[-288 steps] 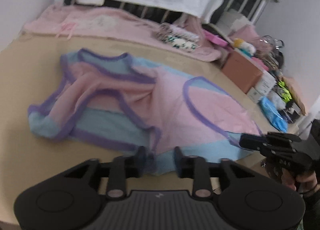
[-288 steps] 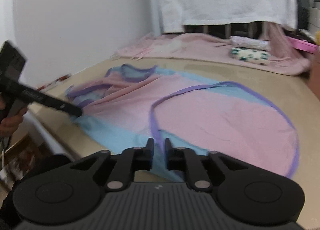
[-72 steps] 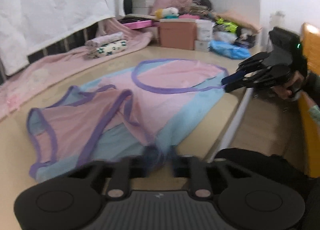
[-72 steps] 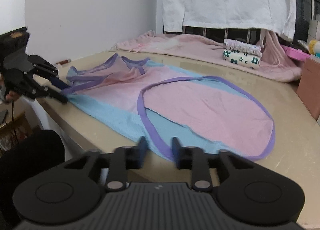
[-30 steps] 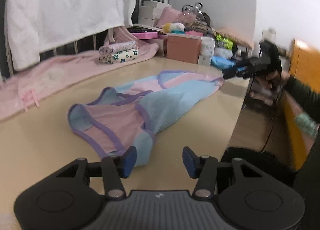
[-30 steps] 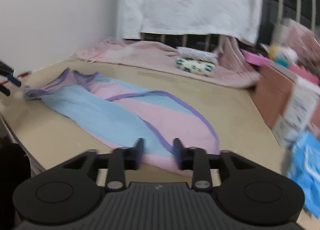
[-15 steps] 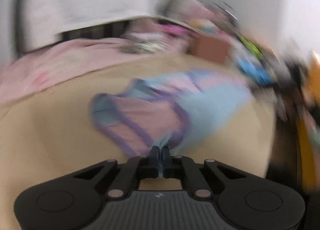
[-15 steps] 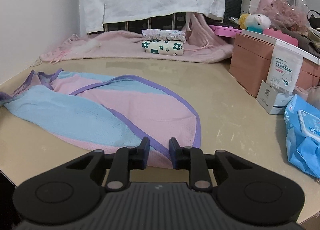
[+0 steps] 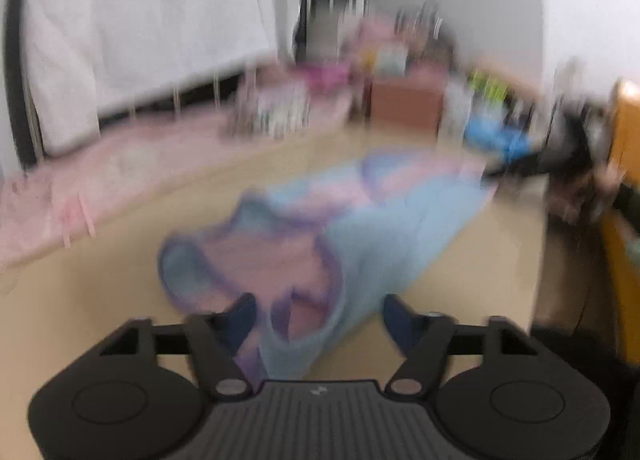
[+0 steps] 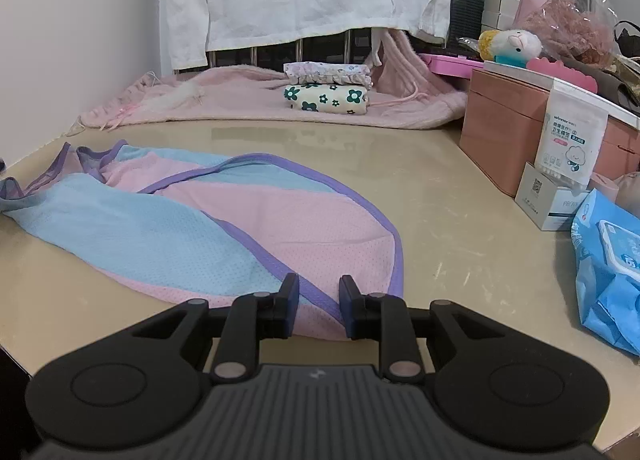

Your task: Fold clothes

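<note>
Pink-and-blue garment lies lengthwise between both spread hand-held grippers.

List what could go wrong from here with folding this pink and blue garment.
The left gripper is open with the garment's end bunched between its fingers, and that view is blurred, so a hasty close may pinch uneven layers. The right gripper straddles the purple-trimmed hem near the table edge; a pull could drag cloth off. The blue wipes pack lies close by.

My pink-and-blue garment has purple trim; behind it, a cream bundle with green flowers on a pink blanket.
</note>
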Tool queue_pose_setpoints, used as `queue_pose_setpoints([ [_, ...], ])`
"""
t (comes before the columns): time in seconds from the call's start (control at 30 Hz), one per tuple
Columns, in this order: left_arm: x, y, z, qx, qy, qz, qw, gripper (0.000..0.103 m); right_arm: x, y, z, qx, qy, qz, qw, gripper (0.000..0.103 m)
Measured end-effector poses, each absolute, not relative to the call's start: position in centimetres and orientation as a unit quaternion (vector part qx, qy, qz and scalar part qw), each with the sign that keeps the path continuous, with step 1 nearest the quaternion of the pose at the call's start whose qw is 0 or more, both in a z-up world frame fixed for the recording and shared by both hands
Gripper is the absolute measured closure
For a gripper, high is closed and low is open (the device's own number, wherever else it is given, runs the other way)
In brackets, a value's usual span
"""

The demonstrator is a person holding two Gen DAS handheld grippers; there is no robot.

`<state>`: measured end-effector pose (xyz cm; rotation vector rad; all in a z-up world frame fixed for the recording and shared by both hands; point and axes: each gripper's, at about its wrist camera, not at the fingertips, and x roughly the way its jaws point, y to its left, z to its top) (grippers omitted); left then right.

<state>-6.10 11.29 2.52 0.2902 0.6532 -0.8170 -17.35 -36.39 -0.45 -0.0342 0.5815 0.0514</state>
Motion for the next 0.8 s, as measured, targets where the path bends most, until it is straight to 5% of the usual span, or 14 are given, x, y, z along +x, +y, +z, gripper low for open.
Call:
queue_pose_setpoints([
  [0.13,-2.2,12.7,2.2,0.047,0.332,-0.348,0.876,0.099,-17.4,-36.5,-0.5,-0.017,0.284,0.028,0.958,0.081],
  [0.27,-0.9,13.4,2.9,-0.015,0.332,-0.297,0.895,0.066,-17.9,-36.7,-0.2,-0.016,0.283,0.027,0.959,0.081],
  [0.47,-5.6,10.2,5.2,0.021,0.276,-0.324,0.905,0.042,-20.0,-37.5,1.1,-0.004,0.263,0.020,0.965,0.081],
  [0.57,-6.9,5.8,4.2,0.055,0.276,-0.338,0.898,0.041,-20.3,-37.5,1.2,0.017,0.259,0.033,0.965,0.081],
  [0.73,-5.5,2.6,1.1,0.096,0.310,-0.313,0.893,0.068,-19.0,-36.2,-0.3,-0.002,0.269,0.037,0.962,0.081],
  [0.8,-5.1,2.9,0.3,0.083,0.329,-0.297,0.893,0.070,-19.5,-36.1,-0.4,-0.010,0.277,0.055,0.959,0.088],
])
